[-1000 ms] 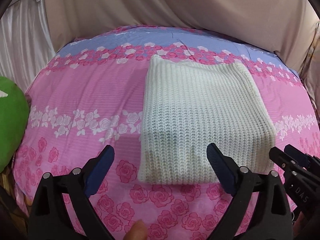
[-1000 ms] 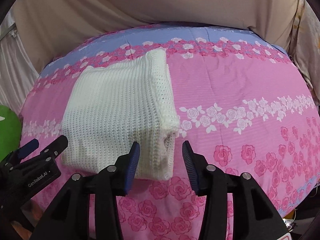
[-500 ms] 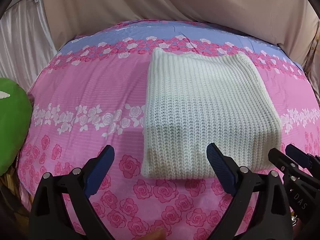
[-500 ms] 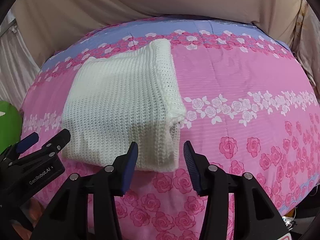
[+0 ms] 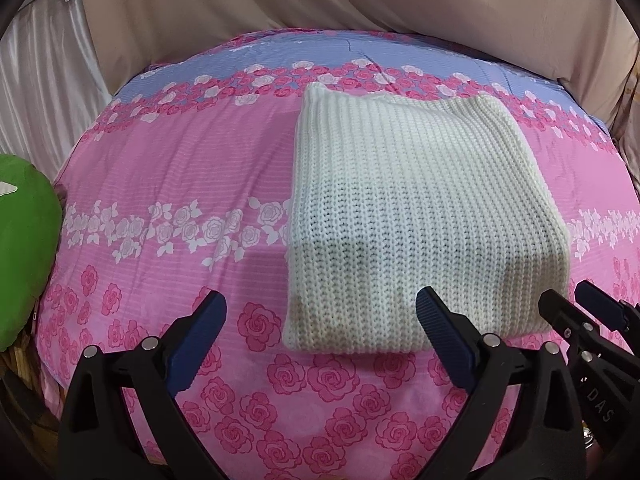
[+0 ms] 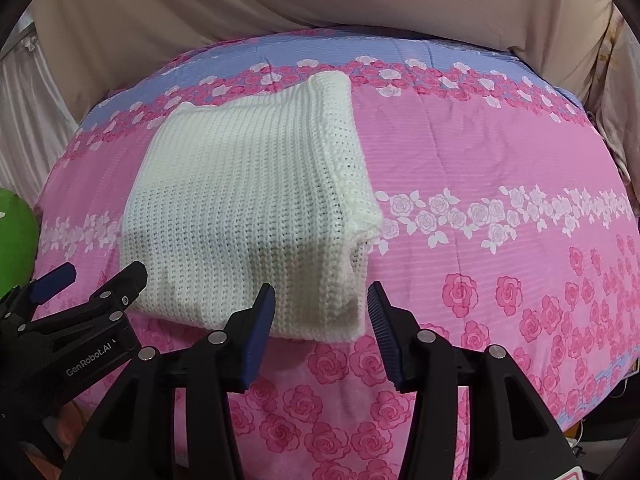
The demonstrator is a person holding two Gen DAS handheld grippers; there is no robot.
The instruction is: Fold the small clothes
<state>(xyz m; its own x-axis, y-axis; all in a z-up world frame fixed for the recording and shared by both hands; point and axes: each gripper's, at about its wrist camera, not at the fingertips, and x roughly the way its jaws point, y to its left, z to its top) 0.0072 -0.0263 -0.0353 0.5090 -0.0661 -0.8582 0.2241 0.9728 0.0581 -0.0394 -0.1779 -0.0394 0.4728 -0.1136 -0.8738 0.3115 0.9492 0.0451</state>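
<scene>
So the sweater [image 5: 416, 220] is sitting folded into a neat cream block on the pink rose bedspread [image 5: 180, 168], a bit toward the far side of the bed. My left claw [image 5: 320, 332] is wide apart and holding nothing, hanging just short of the sweater's near edge, with its right finger over the near edge of the knit. My right claw [image 6: 322, 328] is apart too, though not as wide, and empty, lined up with the near right corner of the block.

From the left cam the top just looks like one flat ribbed panel. The right cam catches what that one misses: the right side [image 6: 352, 184] shows the stacked layers, with a fold lip sticking out partway down and a little gap underneath it.

Each cam also sees the other claw poking in from the side, the right one [image 5: 576, 308] at the left cam's right edge and the left one [image 6: 90, 282] at the right cam's left edge. Green cushion [image 5: 24, 248] sits off the bed's left side, beige curtain [image 5: 360, 4] behind.
</scene>
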